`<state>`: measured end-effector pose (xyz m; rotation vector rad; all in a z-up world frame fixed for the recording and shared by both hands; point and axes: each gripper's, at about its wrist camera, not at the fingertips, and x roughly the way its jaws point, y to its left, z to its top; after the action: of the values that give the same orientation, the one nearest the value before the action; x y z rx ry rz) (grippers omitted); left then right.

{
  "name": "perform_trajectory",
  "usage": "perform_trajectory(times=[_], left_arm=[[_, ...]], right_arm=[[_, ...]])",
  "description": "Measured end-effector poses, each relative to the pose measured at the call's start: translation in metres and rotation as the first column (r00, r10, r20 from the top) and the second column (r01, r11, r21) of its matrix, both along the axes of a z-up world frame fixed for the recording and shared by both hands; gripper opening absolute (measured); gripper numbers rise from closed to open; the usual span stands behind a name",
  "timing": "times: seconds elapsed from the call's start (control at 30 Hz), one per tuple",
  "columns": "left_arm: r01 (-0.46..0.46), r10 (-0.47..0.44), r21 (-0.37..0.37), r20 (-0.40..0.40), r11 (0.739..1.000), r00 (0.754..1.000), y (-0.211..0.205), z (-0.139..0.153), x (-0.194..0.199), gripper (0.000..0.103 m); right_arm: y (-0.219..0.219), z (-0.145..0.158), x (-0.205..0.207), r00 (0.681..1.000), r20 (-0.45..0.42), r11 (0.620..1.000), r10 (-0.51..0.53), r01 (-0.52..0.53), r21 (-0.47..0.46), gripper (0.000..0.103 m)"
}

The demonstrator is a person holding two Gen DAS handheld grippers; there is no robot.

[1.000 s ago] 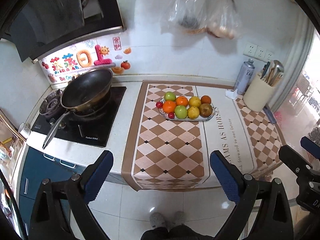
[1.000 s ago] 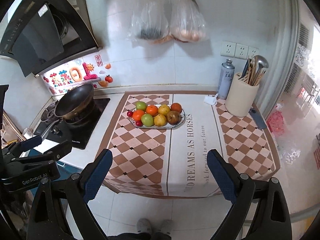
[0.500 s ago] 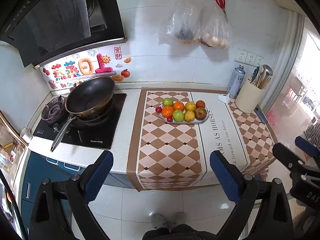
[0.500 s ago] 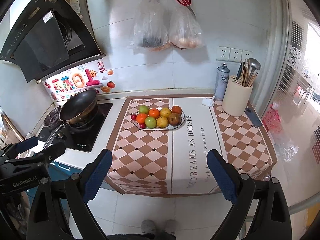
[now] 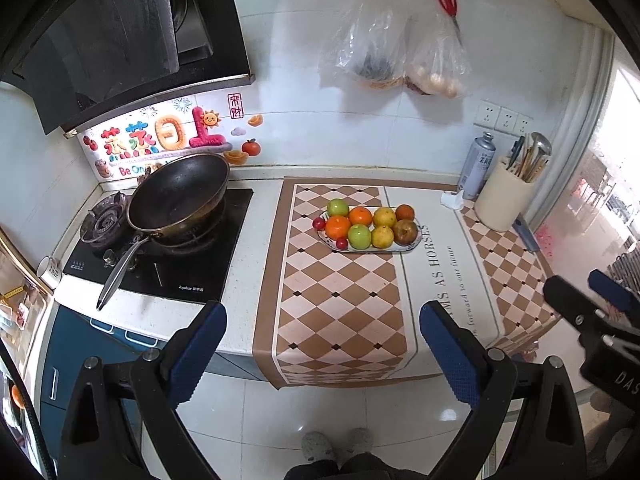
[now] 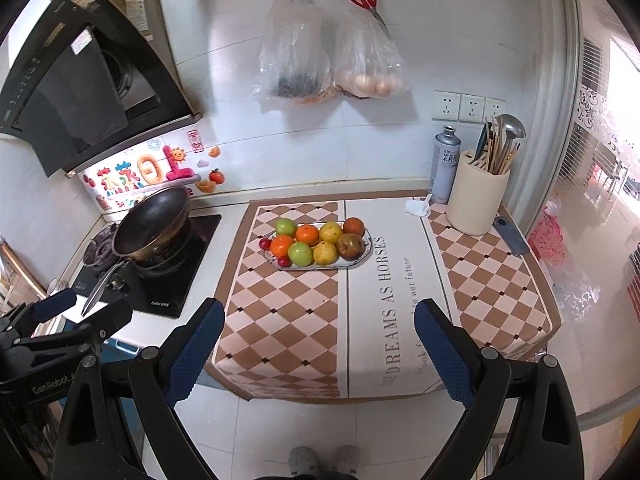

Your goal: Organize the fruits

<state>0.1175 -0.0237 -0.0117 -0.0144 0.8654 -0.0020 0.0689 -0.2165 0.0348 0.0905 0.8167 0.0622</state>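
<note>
— Right, left wrist view first: left gripper [image 5: 322,332] held back from the counter [image 5: 256,240], jaws spread wide, nothing between them.

— And the fruit?

— All on the plate [image 5: 412,242], sitting on the checkered runner [image 5: 340,300] mid-counter. Two green apples [image 5: 359,236], two oranges [image 5: 338,227], two yellow fruits [image 5: 383,236], a brown pear [image 5: 405,231], a darker orange-red fruit [image 5: 405,212] at the back, and cherries [image 5: 319,223] on the plate's left end. Wok [image 5: 180,196] on the stove to the left, utensil holder [image 5: 504,200] well off to the right.

— Over to the right wrist view?

— Right gripper [image 6: 316,344] likewise out over the floor short of the counter edge, jaws released, gripping nothing. Same plate dead ahead, fruits packed touching in two rows. Left gripper visible low at the left edge.

— So which step?

— Looks like the very start: approach, nothing picked yet. Fruits already seem grouped, though, so hard to say what remains.

— Next move?

— Probably closing in over the runner toward one fruit. Calls for a pick from the plate's edge, jaws kept wide for the round shapes, and care not to nudge neighbours: packed fruit rolls. Cherries small, likely the fiddliest grab.
</note>
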Motion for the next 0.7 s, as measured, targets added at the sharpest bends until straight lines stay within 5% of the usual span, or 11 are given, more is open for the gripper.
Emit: perform_trajectory(times=[0.7], left_arm=[[-0.025,0.03,0.07,-0.071,0.997,0.997,-0.015,-0.05,0.116,0.099]], right_arm=[[-0.03,-0.068,0.124,0.993,-0.099,0.998,-0.06,0.056,-0.038,0.098]])
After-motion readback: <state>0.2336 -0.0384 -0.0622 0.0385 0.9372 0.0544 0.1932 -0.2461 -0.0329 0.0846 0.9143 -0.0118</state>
